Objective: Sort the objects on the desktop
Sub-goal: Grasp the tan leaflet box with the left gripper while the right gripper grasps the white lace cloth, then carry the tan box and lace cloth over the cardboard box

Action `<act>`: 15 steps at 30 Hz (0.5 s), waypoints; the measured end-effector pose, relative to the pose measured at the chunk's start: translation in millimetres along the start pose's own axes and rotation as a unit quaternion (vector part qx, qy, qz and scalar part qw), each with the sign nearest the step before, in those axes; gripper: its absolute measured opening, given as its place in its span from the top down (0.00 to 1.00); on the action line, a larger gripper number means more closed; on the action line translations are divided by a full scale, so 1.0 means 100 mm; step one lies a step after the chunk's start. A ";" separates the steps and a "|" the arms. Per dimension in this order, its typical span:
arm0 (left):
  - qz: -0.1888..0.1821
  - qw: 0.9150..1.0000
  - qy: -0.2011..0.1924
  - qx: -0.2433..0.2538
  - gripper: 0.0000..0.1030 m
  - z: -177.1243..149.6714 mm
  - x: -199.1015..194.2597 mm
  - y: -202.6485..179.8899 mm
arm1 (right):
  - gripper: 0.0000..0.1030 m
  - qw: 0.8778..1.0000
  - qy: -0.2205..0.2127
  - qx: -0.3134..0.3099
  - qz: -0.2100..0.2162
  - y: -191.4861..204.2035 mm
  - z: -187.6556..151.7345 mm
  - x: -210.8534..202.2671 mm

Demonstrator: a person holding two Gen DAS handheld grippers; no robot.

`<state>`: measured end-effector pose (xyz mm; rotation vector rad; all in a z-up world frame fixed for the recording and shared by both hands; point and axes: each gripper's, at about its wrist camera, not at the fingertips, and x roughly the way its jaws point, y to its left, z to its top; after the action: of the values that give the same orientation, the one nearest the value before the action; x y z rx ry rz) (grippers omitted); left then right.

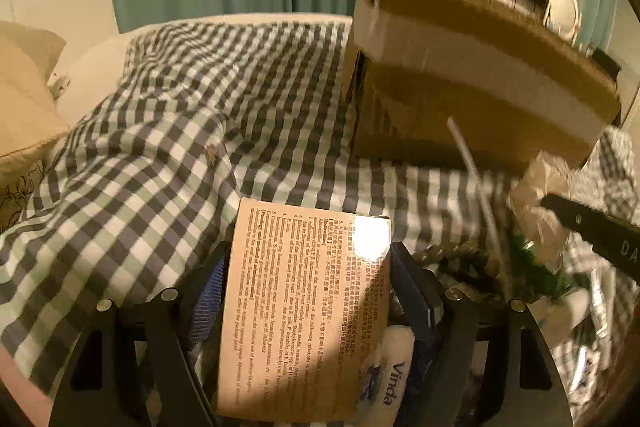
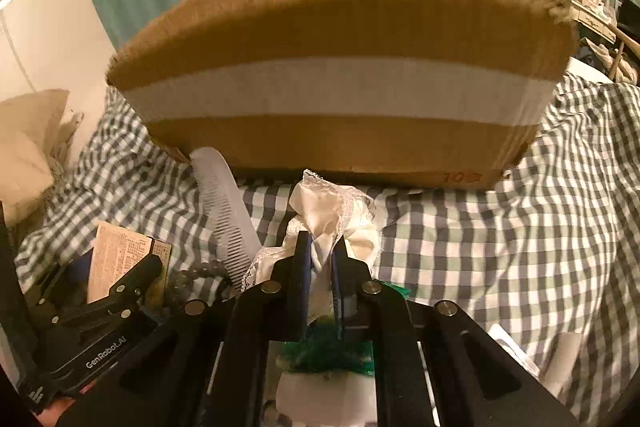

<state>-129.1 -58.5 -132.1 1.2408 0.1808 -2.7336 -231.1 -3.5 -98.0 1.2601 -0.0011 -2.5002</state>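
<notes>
At the lower centre of the right wrist view, the right gripper [image 2: 320,259] is seen clenched on a white lace-trimmed cloth [image 2: 332,211], which is bunched up above the fingertips. A white comb [image 2: 228,211] is laid left of it on the checked bedcover [image 2: 500,227], below the cardboard box [image 2: 336,67]. In the left wrist view, the left gripper [image 1: 310,267] is held wide around a printed medicine box [image 1: 304,307], at lower centre; whether the pads are pressed on it cannot be told.

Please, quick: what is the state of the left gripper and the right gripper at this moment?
Left gripper: jaws wide, closed on the printed medicine box.
Right gripper: closed, pinching the white lace cloth.
</notes>
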 end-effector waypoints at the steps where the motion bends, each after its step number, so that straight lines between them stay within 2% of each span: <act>1: -0.007 1.000 -0.006 0.000 0.24 0.04 -0.06 0.00 | 0.92 1.000 -0.003 -0.001 0.000 -0.01 0.01 -0.06; 6: -0.020 0.997 -0.072 0.001 0.24 0.21 -0.49 -0.03 | 0.92 1.000 -0.031 -0.002 -0.003 -0.05 0.07 -0.43; 15: -0.036 0.991 -0.131 0.020 0.24 0.49 -1.06 -0.14 | 0.92 0.996 -0.088 -0.019 -0.005 0.03 0.21 -1.17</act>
<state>-98.2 -44.9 -19.2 0.8873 0.1459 -2.9414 -182.4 25.1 6.5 1.0248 0.0091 -2.5979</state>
